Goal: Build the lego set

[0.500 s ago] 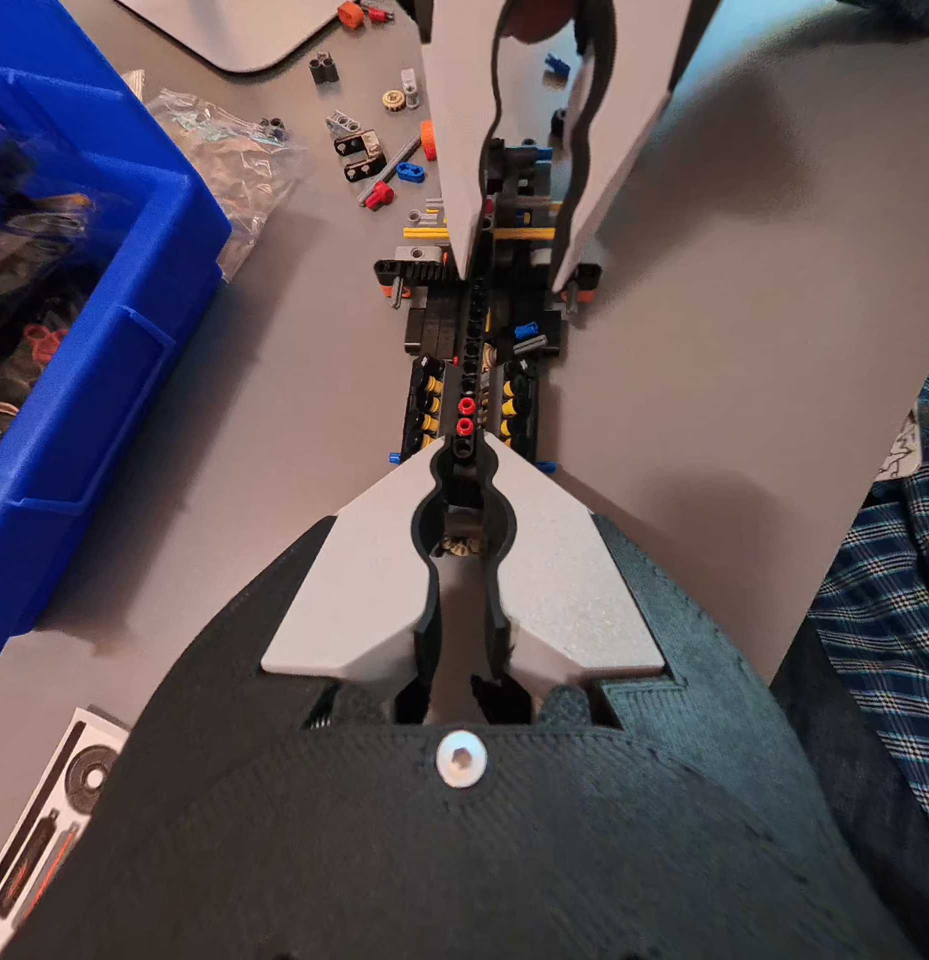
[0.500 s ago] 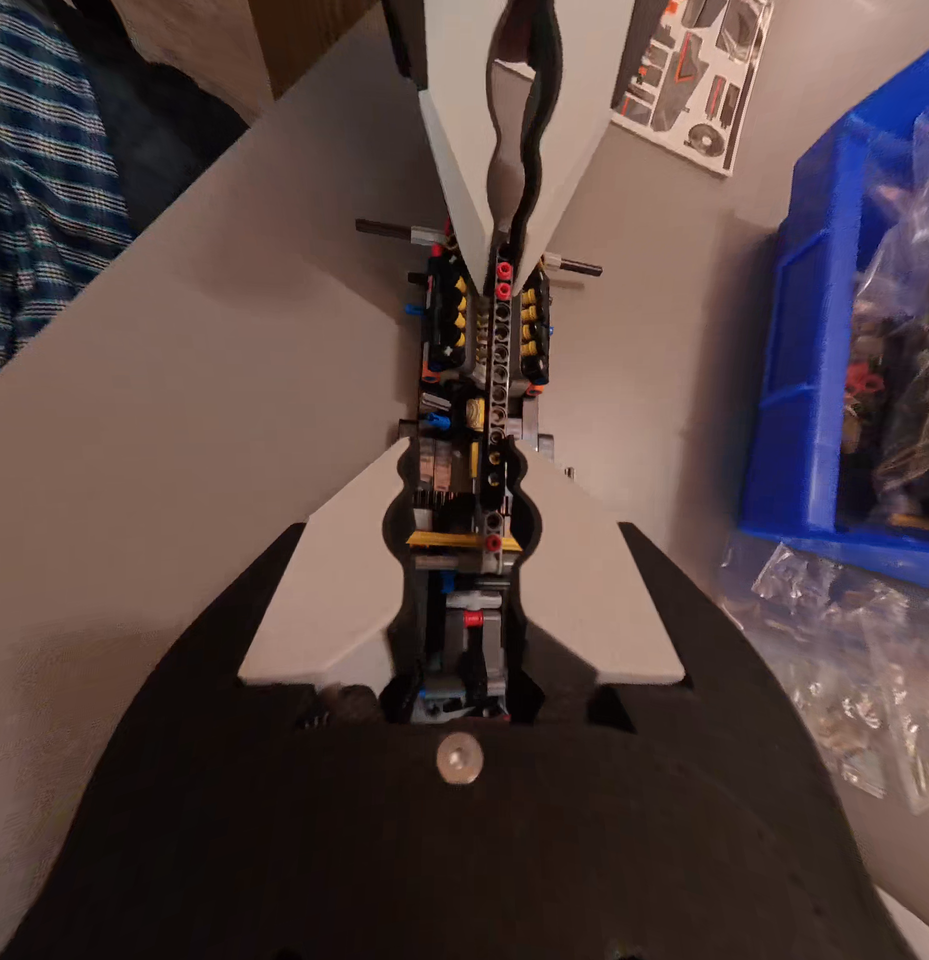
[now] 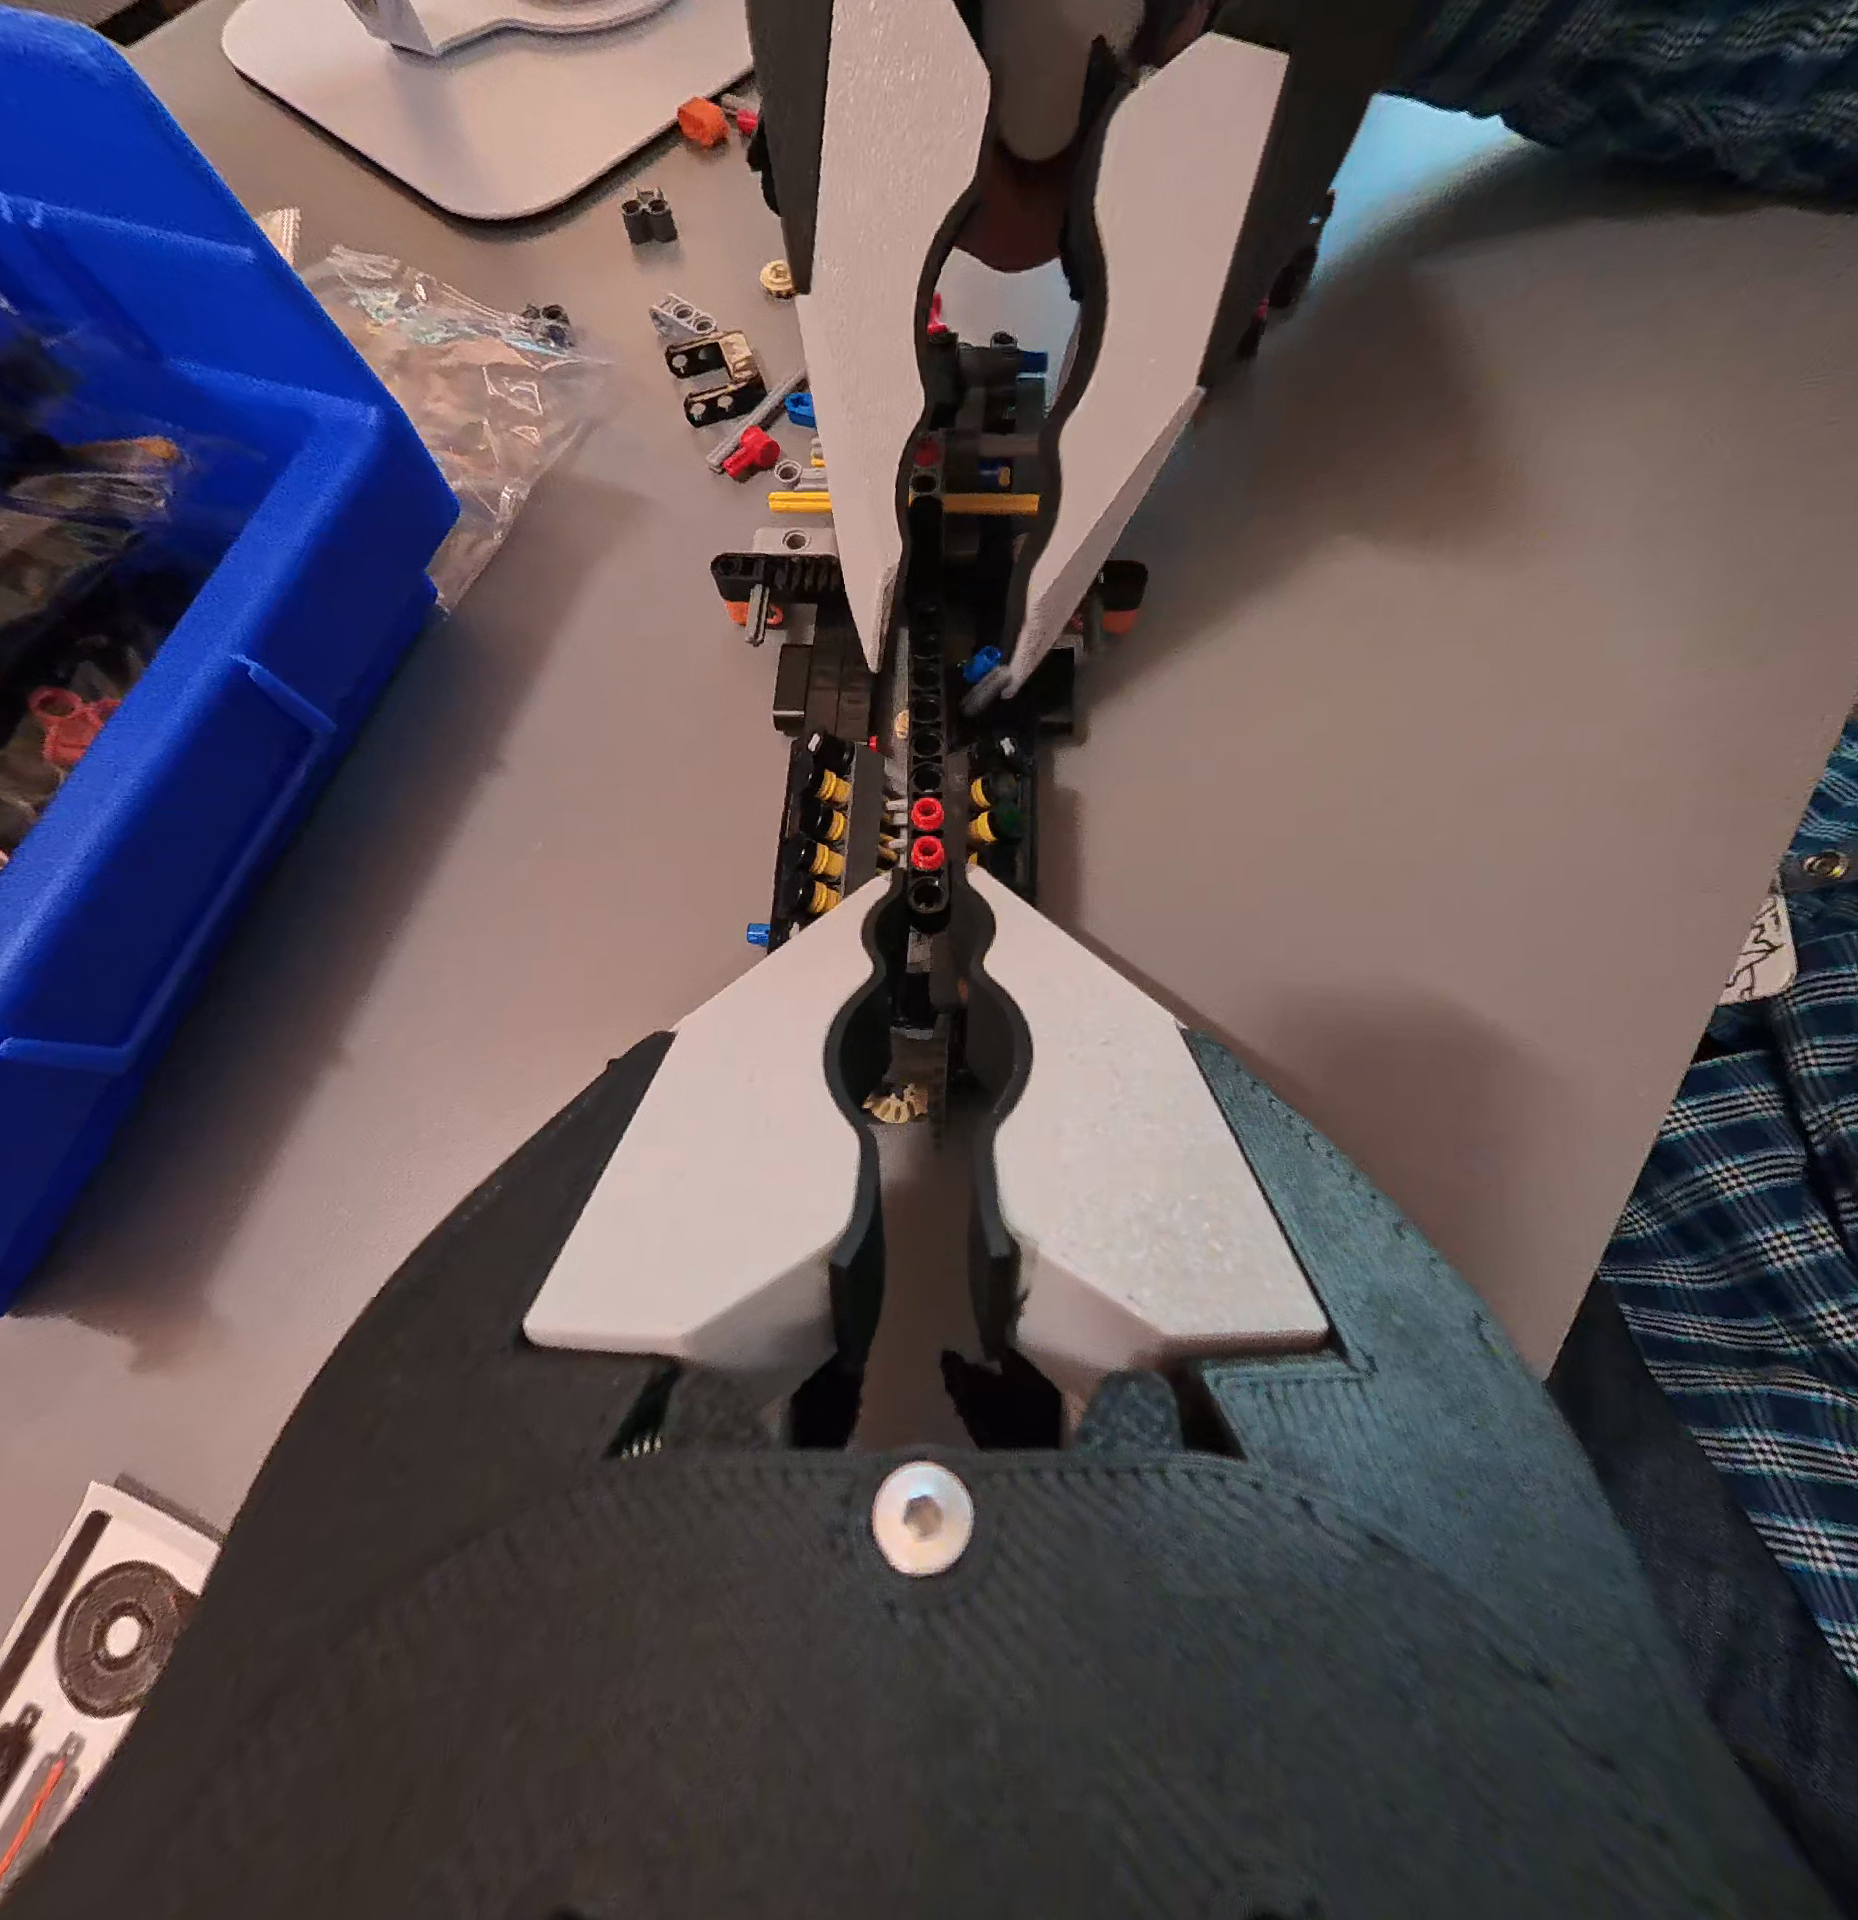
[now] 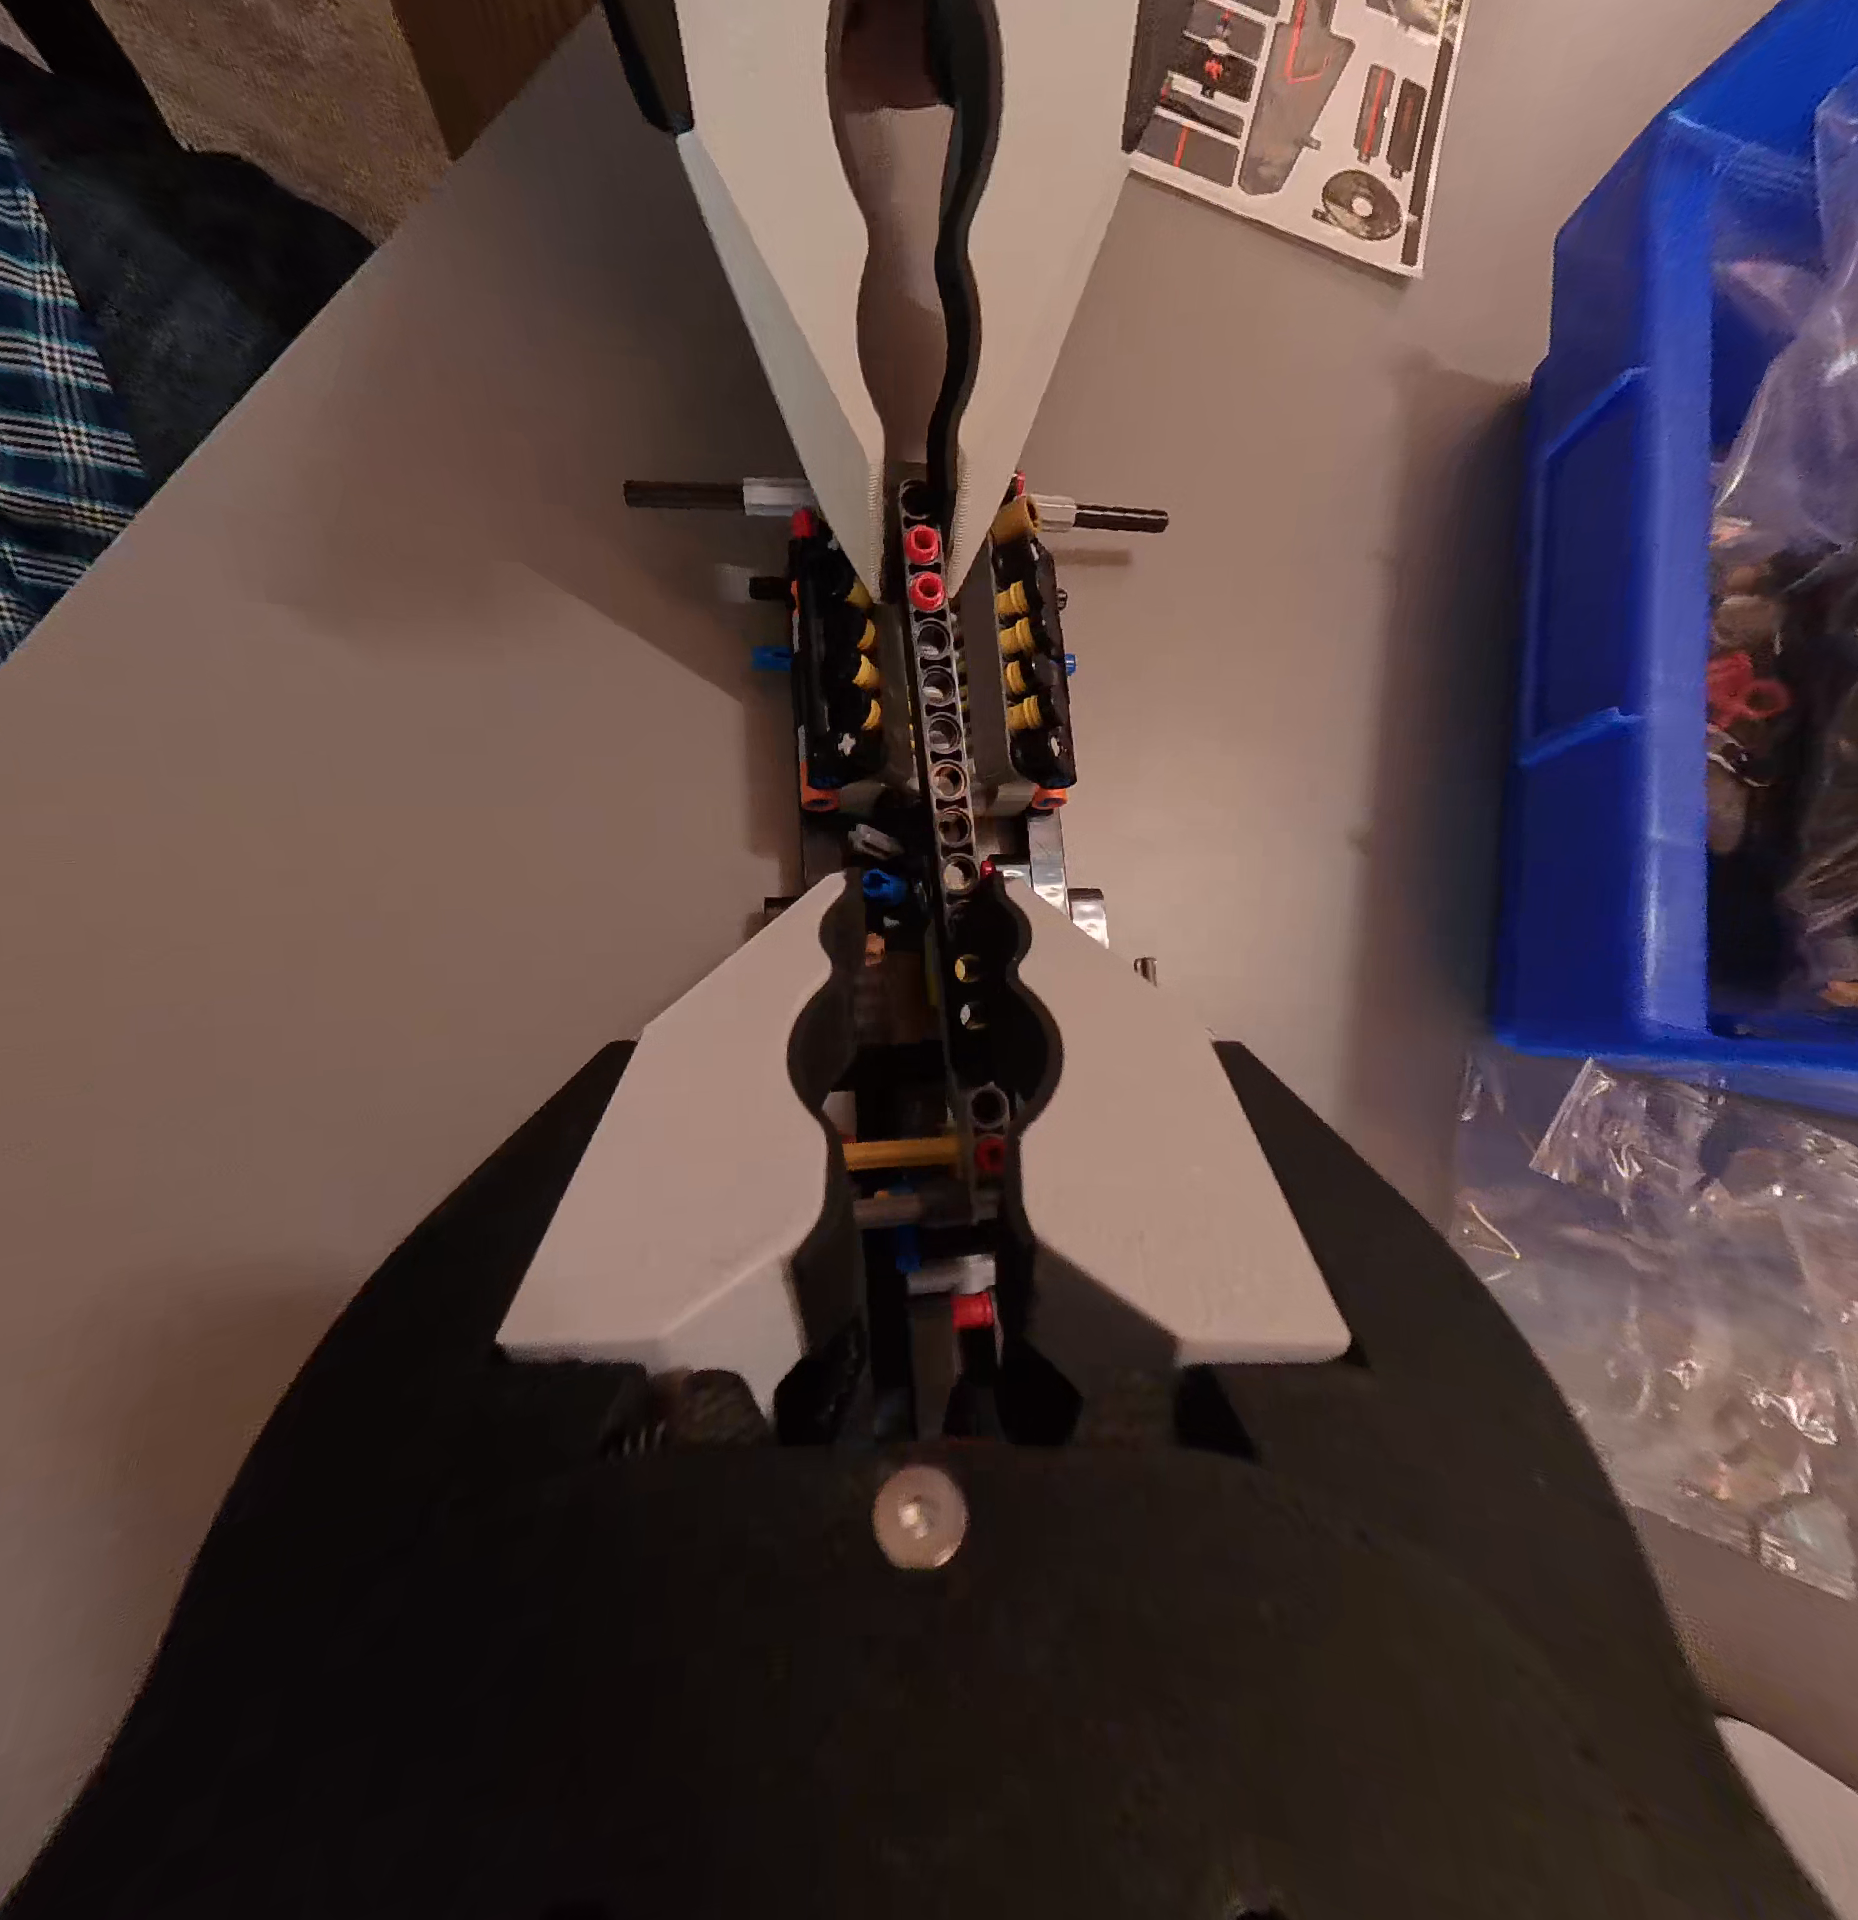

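Left wrist view: the long black Lego chassis of studded beams, yellow and red pins (image 3: 920, 790) lies on the grey bench (image 3: 1372, 675), long axis 6 to 12 o'clock. Left gripper (image 3: 930, 899) jaws clamp its near end; right gripper (image 3: 946, 665) jaws straddle the far end.

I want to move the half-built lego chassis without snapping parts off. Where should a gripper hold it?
Grip the long black holed beam along the lego chassis spine, from either end, fingers closing across its flat sides. It is rigid and central; the side axles stick out loosely.
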`<state>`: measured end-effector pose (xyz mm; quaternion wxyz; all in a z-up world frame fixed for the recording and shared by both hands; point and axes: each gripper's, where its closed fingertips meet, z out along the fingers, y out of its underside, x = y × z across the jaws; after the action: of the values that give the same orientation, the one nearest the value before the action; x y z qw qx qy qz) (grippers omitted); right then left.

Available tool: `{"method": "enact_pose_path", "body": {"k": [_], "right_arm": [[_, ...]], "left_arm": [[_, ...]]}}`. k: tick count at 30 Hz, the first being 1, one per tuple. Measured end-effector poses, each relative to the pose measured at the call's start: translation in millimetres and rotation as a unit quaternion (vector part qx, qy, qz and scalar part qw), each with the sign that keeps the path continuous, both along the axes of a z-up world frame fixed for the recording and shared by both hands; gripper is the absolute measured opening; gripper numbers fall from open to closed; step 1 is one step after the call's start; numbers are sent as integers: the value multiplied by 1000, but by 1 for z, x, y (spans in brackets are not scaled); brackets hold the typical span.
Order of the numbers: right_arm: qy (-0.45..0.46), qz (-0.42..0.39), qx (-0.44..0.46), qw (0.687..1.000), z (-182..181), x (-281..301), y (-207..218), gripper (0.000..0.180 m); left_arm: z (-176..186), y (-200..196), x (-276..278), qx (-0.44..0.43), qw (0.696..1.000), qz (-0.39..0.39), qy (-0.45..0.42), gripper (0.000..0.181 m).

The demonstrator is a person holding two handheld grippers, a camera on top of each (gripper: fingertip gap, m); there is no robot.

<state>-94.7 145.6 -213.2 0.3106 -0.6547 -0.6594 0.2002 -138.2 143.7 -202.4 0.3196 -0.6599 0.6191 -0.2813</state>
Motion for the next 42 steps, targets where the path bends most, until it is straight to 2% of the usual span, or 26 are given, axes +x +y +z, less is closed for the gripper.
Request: {"method": "enact_pose_path", "body": {"k": [22, 42], "right_arm": [[-18, -25, -2, 1000, -4, 2, 8, 14], [-19, -53, -43, 997, -2, 3, 12, 13]], "left_arm": [[8, -1, 5, -12, 1000, 1, -19, 5], [16, 3, 7, -9, 1000, -1, -14, 5]]}}
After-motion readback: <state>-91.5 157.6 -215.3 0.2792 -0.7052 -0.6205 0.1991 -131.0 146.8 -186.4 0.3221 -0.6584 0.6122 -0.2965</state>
